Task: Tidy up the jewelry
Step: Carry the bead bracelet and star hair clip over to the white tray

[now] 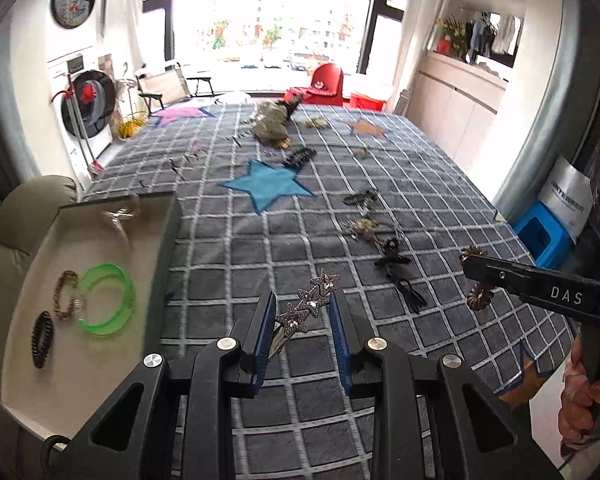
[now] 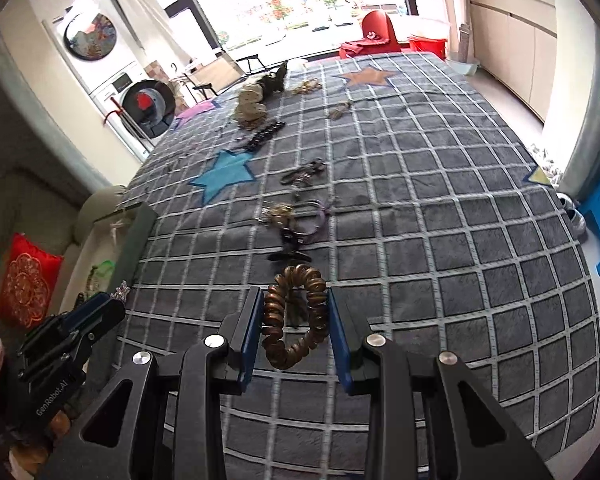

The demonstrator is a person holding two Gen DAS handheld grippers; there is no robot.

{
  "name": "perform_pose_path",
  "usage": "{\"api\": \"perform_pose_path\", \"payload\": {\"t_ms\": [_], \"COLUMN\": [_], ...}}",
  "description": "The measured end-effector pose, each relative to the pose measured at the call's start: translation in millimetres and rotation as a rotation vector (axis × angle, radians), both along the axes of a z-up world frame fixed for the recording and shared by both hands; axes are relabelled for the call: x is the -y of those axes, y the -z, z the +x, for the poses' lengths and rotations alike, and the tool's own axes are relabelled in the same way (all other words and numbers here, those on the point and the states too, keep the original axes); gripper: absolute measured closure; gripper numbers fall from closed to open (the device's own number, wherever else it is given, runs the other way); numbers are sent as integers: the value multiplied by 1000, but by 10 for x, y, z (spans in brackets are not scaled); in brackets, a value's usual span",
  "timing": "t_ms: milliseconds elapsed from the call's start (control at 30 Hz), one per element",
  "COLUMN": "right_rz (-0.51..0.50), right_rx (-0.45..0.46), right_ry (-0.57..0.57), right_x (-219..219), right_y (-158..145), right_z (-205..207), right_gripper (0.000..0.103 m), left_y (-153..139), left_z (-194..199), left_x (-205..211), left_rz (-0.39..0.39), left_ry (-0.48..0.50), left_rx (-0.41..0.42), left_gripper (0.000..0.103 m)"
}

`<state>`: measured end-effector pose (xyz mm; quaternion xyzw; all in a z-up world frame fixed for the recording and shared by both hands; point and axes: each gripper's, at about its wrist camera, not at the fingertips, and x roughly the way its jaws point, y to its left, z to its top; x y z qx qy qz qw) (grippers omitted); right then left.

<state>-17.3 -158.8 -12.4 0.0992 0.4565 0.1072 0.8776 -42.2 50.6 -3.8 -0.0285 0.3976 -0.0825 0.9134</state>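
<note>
Both grippers loaded above the checked blanket (image 1: 380, 240).
Left gripper (image 1: 302, 320) clamps a star hair clip (image 1: 308, 304); right gripper (image 2: 294, 320) pinches a bronze coil tie (image 2: 294, 320) (tray (image 1: 28, 312) sits left).

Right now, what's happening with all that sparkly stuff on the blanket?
A person is tidying jewelry with two grippers. The left hand-held gripper holds a star clip, and the right hand-held gripper holds a coil hair tie. A tray on the left already has a green bangle and a few other pieces. More pieces lie on the blanket.
</note>
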Motion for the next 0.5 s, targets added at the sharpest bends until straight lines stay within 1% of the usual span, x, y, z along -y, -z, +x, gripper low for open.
{"api": "perform_pose_path", "payload": {"t_ms": [267, 500], "right_rz": [-15, -39], "right_rx": [30, 46], "right_ry": [-58, -119], "right_x": [-326, -678], "right_y": [-160, -237], "right_z": [4, 52], "right_gripper": [68, 68], "left_y": [-74, -106], "left_z": [-68, -138], "left_x": [-337, -704], "left_rz": [-29, -52], "left_ry": [-63, -134], "left_rx": [39, 69], "left_gripper": [73, 73]}}
